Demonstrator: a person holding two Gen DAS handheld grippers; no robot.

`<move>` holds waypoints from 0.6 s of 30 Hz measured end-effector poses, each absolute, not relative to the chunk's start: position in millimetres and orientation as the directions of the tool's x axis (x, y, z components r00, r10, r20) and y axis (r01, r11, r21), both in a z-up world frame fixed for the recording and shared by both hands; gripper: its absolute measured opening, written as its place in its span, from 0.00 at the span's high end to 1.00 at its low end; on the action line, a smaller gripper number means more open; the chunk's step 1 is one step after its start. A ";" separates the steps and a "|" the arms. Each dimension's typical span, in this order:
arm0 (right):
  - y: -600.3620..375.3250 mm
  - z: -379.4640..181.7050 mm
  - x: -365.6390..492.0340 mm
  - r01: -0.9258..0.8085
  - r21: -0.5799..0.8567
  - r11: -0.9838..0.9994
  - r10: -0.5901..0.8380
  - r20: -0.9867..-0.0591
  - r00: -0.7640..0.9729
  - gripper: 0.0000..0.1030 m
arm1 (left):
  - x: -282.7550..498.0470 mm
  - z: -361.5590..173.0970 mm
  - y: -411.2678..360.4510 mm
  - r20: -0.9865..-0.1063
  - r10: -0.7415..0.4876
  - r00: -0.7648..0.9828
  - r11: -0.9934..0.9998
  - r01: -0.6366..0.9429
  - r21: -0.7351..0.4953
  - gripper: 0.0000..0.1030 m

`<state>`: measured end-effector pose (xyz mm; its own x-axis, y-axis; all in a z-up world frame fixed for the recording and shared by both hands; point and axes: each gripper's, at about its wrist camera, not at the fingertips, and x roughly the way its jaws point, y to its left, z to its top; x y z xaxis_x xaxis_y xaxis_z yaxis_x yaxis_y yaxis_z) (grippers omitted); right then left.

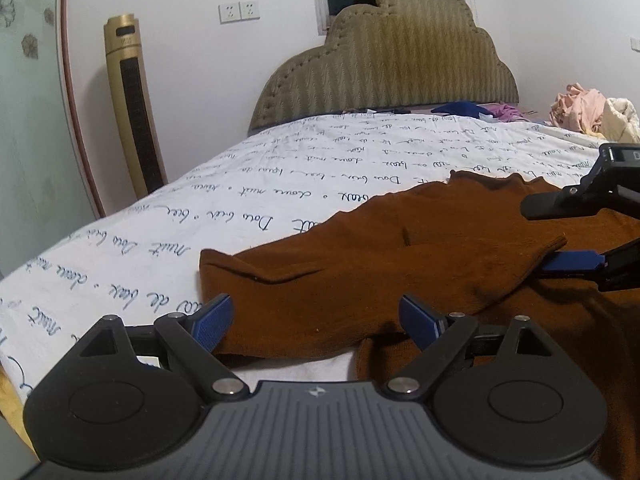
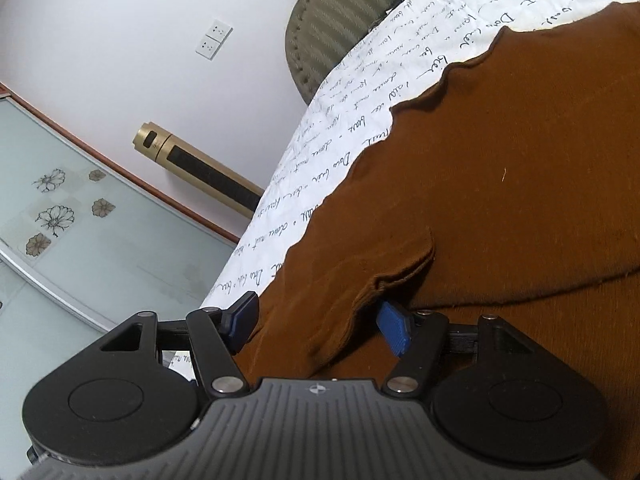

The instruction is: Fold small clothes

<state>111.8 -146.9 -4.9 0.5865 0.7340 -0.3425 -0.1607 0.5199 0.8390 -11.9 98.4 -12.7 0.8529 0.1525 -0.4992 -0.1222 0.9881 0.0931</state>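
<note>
One flap folded on brown garment (image 1: pixel 360 272) | left claw (image 1: pixel 316 322) released, straddling near hem | right claw (image 2: pixel 320 326) released around flap edge | more folds remain

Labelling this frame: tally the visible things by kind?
Brown knit garment on the script-printed white bedsheet: 1
Grippers, left gripper and right gripper: 2
Gold tower fan: 1
Olive padded headboard: 1
White wall sockets: 2
Pile of pale clothes: 1
Total: 8
</note>
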 end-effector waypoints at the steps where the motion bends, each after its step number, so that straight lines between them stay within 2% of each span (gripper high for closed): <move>1: -147.4 -5.3 115.4 -0.147 0.831 0.536 0.721 -0.361 0.591 0.36 | -11.3 -12.8 98.7 -0.504 0.146 0.851 0.989 -0.119 0.085 0.12; 3: -148.0 -7.7 124.3 -0.100 0.800 0.591 0.670 -0.419 0.613 0.37 | -10.4 -12.3 97.7 -0.512 0.135 0.848 0.991 -0.113 0.074 0.12; 5: -149.7 -12.7 131.4 -0.085 0.804 0.589 0.661 -0.418 0.623 0.42 | -10.8 -11.3 95.8 -0.507 0.134 0.852 0.991 -0.109 0.077 0.12; 7: -147.3 -16.5 138.3 -0.088 0.811 0.579 0.676 -0.417 0.607 0.61 | -8.6 -10.0 92.9 -0.506 0.132 0.852 0.991 -0.103 0.085 0.12; 8: -144.6 -17.3 141.0 -0.091 0.803 0.589 0.678 -0.430 0.597 0.80 | -7.5 -9.2 91.4 -0.507 0.128 0.852 0.991 -0.099 0.085 0.12; 9: -141.4 -17.4 143.8 -0.095 0.790 0.606 0.675 -0.447 0.588 0.86 | -5.9 -7.7 89.9 -0.508 0.120 0.853 0.992 -0.092 0.081 0.12; 12: -140.8 -13.7 142.1 -0.114 0.760 0.640 0.657 -0.464 0.595 0.88 | -3.4 -2.5 82.4 -0.504 0.084 0.860 0.996 -0.052 0.078 0.12; 18: -170.4 16.1 142.5 -0.127 0.727 0.675 0.590 -0.428 0.685 0.88 | -0.8 -6.7 49.9 -0.484 0.023 0.875 0.985 0.063 0.162 0.12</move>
<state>142.5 -170.4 16.1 0.6845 0.5899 -0.4283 -0.1273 0.6752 0.7266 -0.8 49.9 -6.7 0.8745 0.0231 -0.4844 0.0635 0.9848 0.1615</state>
